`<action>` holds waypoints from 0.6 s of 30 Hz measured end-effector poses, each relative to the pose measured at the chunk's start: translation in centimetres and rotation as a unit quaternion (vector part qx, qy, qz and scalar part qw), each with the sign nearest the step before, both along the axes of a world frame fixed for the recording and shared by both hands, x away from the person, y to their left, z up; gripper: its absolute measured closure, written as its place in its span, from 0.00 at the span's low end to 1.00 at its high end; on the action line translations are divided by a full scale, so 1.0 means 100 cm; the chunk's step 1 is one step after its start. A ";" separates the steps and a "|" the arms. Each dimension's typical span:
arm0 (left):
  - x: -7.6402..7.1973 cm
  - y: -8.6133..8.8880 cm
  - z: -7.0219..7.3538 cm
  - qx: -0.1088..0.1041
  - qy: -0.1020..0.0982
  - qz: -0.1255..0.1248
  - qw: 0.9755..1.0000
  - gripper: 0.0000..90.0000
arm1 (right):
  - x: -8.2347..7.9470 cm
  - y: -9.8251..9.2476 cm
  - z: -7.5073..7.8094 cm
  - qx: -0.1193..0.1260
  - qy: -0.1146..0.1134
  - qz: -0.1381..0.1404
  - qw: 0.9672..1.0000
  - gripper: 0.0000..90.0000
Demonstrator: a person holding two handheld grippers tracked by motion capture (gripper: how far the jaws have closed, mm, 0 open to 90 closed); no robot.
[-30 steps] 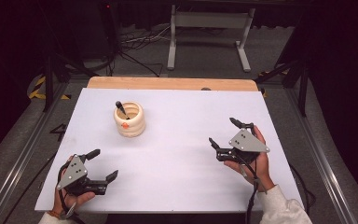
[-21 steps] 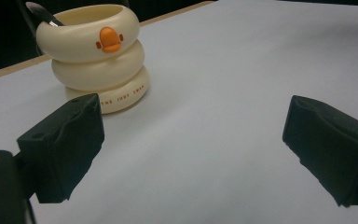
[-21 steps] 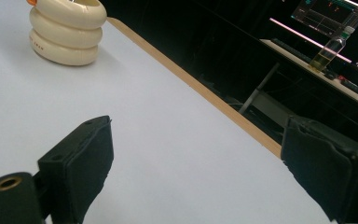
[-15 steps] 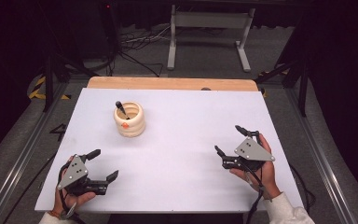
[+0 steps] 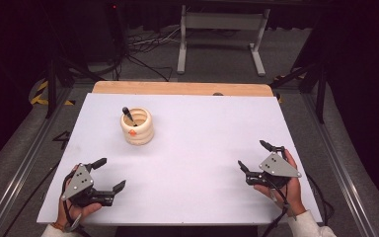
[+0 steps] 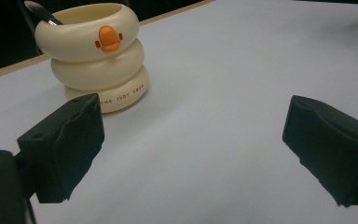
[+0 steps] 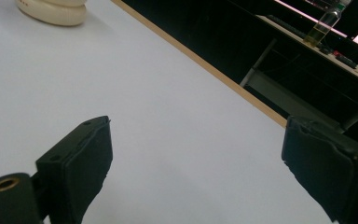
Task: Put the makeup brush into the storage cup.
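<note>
Moving nearer and rightward, the right gripper (image 5: 257,157) is hovering with jaws spread; the left gripper (image 5: 107,174) is waiting, jaws spread, while the cream cup (image 5: 137,126) is standing far-left.

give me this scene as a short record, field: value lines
surface: white table top
holder: cream ringed cup with an orange duck bill mark, upright, left of centre
contents: dark-tipped tool leaning inside
left hand-held gripper: open, near left front edge, holding nothing
right hand-held gripper: open, near right front edge, holding nothing
contact: neither touches the cup
</note>
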State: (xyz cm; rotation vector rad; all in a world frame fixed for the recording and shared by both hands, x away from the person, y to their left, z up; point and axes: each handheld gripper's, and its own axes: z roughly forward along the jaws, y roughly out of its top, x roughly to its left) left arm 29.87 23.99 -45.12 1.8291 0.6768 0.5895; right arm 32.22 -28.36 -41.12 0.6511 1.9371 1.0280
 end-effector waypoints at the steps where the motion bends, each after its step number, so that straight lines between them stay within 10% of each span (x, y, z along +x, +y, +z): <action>1: 0.000 0.000 0.000 0.000 0.000 0.000 1.000 0.07 | -0.001 -0.003 -0.002 0.000 0.000 -0.002 1.000 0.10; 18: 0.001 0.000 -0.001 0.002 0.000 -0.001 1.000 0.07 | -0.019 -0.043 -0.021 0.039 0.017 -0.025 0.999 0.11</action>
